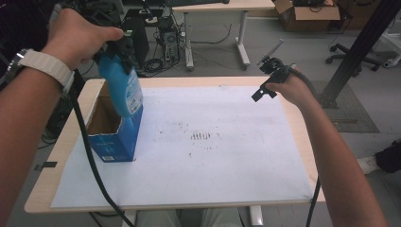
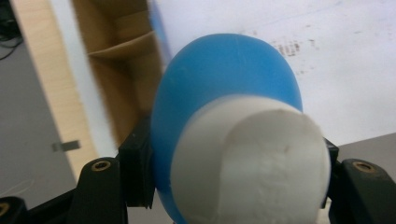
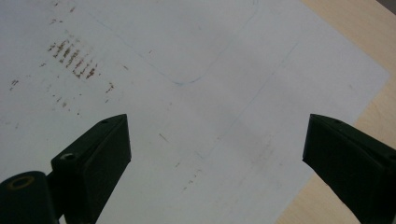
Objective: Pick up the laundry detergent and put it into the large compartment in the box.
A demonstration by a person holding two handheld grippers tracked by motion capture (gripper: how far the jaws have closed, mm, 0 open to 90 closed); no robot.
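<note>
A blue cardboard box (image 1: 116, 137) stands open at the left of the table (image 1: 293, 123), on a white sheet (image 1: 213, 156) smudged with brown marks (image 1: 203, 137). The left tongs (image 1: 120, 49) grasp a blue bottle (image 1: 124, 90) by its white-capped top, holding it over the box's open mouth. The bottle's lower end is hidden against the box. Its long axis runs near upright, cap upward, slightly tilted. The right tongs (image 3: 217, 149) hang released over the bare sheet near the table's right edge.
</note>
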